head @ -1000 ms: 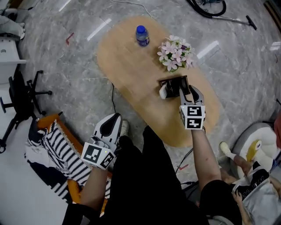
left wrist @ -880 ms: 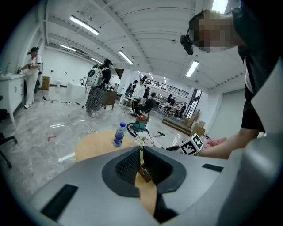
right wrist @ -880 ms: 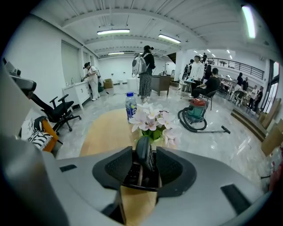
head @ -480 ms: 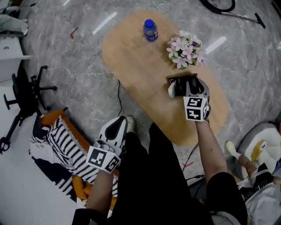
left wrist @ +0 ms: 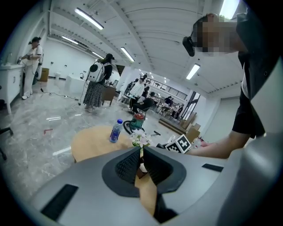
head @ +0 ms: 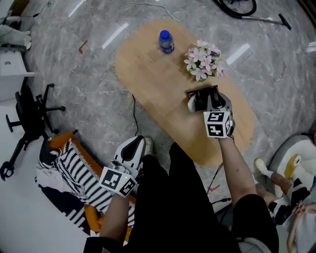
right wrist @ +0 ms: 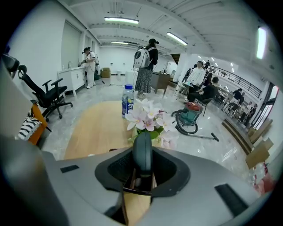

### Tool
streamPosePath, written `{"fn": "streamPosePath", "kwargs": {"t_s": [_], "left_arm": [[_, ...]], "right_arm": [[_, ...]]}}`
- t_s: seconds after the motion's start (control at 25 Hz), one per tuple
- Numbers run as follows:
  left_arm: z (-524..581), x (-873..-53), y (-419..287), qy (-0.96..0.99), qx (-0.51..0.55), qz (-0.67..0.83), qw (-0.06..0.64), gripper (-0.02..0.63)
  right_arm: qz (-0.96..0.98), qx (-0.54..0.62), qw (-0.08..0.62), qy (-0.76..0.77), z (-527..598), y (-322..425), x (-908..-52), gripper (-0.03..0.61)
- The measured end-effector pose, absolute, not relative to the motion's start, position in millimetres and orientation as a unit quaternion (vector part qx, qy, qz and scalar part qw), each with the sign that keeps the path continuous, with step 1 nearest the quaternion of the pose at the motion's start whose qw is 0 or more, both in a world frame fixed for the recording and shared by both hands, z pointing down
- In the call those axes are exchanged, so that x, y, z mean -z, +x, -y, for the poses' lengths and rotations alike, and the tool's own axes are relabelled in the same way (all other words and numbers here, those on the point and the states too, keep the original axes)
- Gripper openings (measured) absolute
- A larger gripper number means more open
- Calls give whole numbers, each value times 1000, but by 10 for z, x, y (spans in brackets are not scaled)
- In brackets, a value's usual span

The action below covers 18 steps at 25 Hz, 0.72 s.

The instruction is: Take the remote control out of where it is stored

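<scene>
A dark grey remote control (right wrist: 142, 154) stands upright in a small dark wooden holder (right wrist: 139, 189) on the oval wooden table (head: 153, 79). My right gripper (head: 211, 100) reaches over that holder (head: 197, 92). Its jaws are closing, the remote sits between them, and both pads look to be touching its sides. A white object (head: 191, 104) sticks out at the holder's left side. My left gripper (head: 130, 148) hangs off the table by the person's left knee. In the left gripper view the left gripper (left wrist: 140, 153) has nothing between its shut jaws.
Pink-white flowers (head: 202, 60) stand just beyond the holder, and a blue-capped bottle (head: 166, 41) sits at the table's far end. On the floor are a black office chair (head: 29, 113) and striped cloth (head: 69, 173) at left, with a vacuum cleaner (head: 237, 6) at the top.
The right gripper has edged forward over the holder and its jaws have narrowed around the remote. The left gripper has stayed low beside the person's leg.
</scene>
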State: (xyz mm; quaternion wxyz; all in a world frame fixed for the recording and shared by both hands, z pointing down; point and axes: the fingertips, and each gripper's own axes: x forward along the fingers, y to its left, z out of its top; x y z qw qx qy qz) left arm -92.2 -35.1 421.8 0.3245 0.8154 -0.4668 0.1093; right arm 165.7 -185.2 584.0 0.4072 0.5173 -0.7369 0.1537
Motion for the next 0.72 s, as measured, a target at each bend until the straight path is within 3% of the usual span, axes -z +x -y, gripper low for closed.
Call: {"fn": "streamPosePath", "kwargs": {"t_s": [0.72], "left_arm": [[516,-3764,-660,874,-111,378,283,28]], "right_arm": [[719,-127,341,592,1269,1938,-4555,110]]}}
